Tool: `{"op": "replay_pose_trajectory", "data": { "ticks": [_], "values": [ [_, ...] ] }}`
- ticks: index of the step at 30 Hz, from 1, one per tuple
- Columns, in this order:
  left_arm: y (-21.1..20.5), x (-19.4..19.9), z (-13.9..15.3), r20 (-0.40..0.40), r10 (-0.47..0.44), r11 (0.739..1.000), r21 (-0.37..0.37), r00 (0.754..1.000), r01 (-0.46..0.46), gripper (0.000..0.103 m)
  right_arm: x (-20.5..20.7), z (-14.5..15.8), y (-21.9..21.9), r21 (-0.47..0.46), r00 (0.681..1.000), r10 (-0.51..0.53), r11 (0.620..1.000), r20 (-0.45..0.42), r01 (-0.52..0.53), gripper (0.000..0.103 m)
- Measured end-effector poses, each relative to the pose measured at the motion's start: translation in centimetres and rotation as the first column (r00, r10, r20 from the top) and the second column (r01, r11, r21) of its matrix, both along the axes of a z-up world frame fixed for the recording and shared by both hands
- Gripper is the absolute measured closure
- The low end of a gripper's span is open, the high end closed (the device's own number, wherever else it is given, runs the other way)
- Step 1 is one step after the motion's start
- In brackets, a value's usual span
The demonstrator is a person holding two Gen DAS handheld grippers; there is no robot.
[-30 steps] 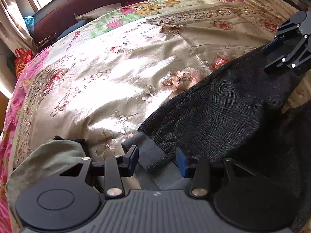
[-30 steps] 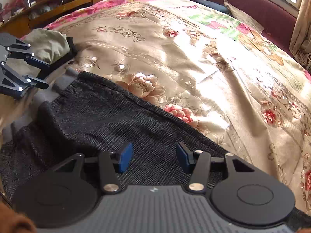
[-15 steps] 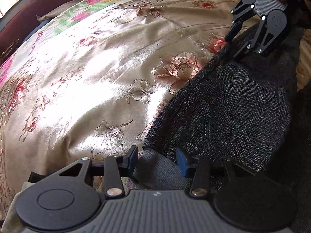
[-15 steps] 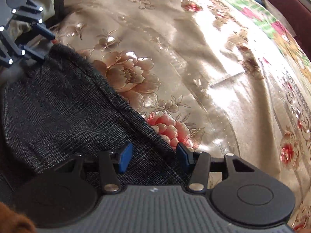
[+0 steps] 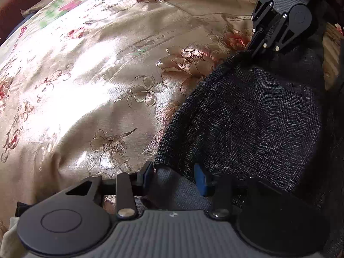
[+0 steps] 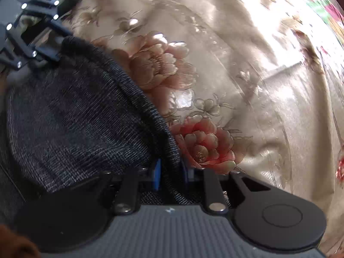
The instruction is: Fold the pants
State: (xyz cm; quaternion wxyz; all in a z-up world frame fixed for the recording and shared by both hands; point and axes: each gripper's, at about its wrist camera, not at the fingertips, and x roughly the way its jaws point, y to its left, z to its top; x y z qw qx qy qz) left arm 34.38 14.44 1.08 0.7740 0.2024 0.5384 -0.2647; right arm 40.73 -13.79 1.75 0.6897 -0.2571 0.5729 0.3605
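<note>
Dark grey knit pants (image 5: pixel 247 118) lie on a gold floral bedspread (image 5: pixel 86 86). My left gripper (image 5: pixel 173 175) points down at their lighter grey cuff (image 5: pixel 172 187). Its jaws are closing with the cuff between them, and a gap still shows at the blue pads. My right gripper (image 6: pixel 169 172) is closing too, and its pads pinch the rolled edge of the pants (image 6: pixel 75 118). Each gripper shows in the other's view: the right gripper (image 5: pixel 258 49) at the far end of the fabric, the left gripper (image 6: pixel 43 49) at the cuff corner.
The bedspread (image 6: pixel 258 86) stretches wide beyond the pants' edge. A pale cloth (image 5: pixel 8 236) sits at the bottom left behind my left gripper. A dark red headboard (image 5: pixel 13 10) borders the bed at the far side.
Both grippers dropped closer to the pants and tilted further down. The right jaws went from wide open to pinching the pants' edge. The left jaws narrowed a little around the cuff.
</note>
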Motion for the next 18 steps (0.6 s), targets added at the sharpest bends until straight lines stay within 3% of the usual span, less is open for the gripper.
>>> {"op": "replay_pose_trajectory", "data": {
  "ticks": [1, 3, 5, 11, 15, 18],
  "values": [
    [-0.1, 0.1, 0.1, -0.006, 0.003, 1.0, 0.005, 1.0, -0.003, 0.054, 0.0, 0.1, -0.1, -0.004, 1.0, -0.02, 1.0, 0.013, 0.021, 0.097],
    [-0.5, -0.3, 0.5, 0.0, -0.001, 1.0, 0.024, 1.0, 0.001, 0.061, -0.4, 0.7, -0.1, -0.011, 0.999, -0.034, 0.999, 0.03, 0.034, 0.098],
    [-1.2, -0.8, 1.0, 0.032, -0.028, 0.997, 0.079, 0.999, 0.026, 0.079, -1.1, 1.8, -0.1, -0.015, 0.998, -0.027, 0.999, 0.057, 0.028, 0.098],
    [-1.4, -2.8, 4.8, 0.088, -0.038, 0.997, 0.075, 0.995, 0.032, 0.079, -4.4, 8.3, -1.5, 0.045, 0.988, -0.053, 0.998, 0.142, 0.047, 0.098],
    [-1.8, -7.7, 8.9, 0.15, -0.057, 0.996, 0.07, 0.987, 0.047, 0.08, -9.5, 13.5, -3.0, 0.112, 0.984, -0.083, 0.992, 0.156, 0.066, 0.098],
    [-2.2, -12.6, 11.6, 0.151, -0.05, 0.998, 0.043, 0.987, 0.044, 0.08, -14.9, 16.4, -3.9, 0.142, 0.986, -0.089, 0.987, 0.141, 0.069, 0.098]
  ]
}}
